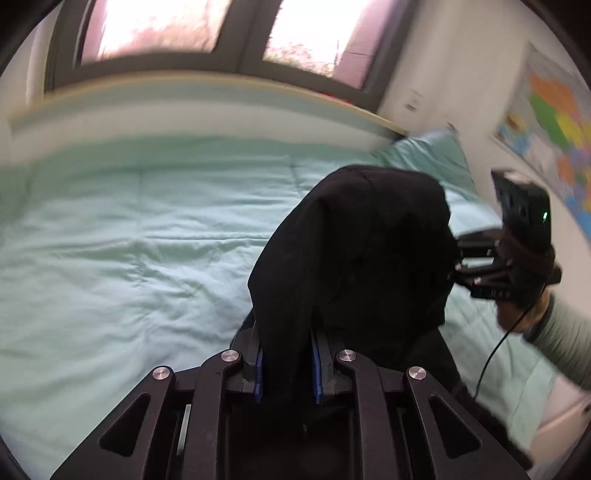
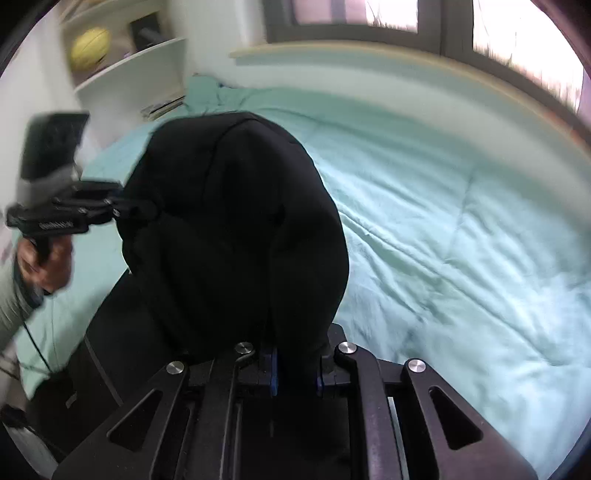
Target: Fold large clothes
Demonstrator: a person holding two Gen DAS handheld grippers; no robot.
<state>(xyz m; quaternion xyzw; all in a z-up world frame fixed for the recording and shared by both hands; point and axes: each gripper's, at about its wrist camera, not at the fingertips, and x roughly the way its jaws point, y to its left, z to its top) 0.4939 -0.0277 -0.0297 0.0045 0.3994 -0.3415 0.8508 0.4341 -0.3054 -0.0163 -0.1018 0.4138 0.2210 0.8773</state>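
Both claws, left (image 1: 287, 363) and right (image 2: 295, 373), clamped on black garment (image 1: 362, 240) above wide bedspread (image 1: 129, 229).

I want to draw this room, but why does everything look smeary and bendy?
Left wrist view: window glares pink-white, bed edge is curved and blurred; black garment shows no detail. Right wrist view: shelf and left claw are motion-smeared.

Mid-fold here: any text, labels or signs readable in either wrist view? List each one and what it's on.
Nothing reads cleanly.
Right claw, lettering on its body: blurred, unreadable.
Left claw, white lettering on its side: blurred, unreadable.
Wall map: colours only, print too blurred.
Wall plate: no legible marking.
Black garment: no label showing.
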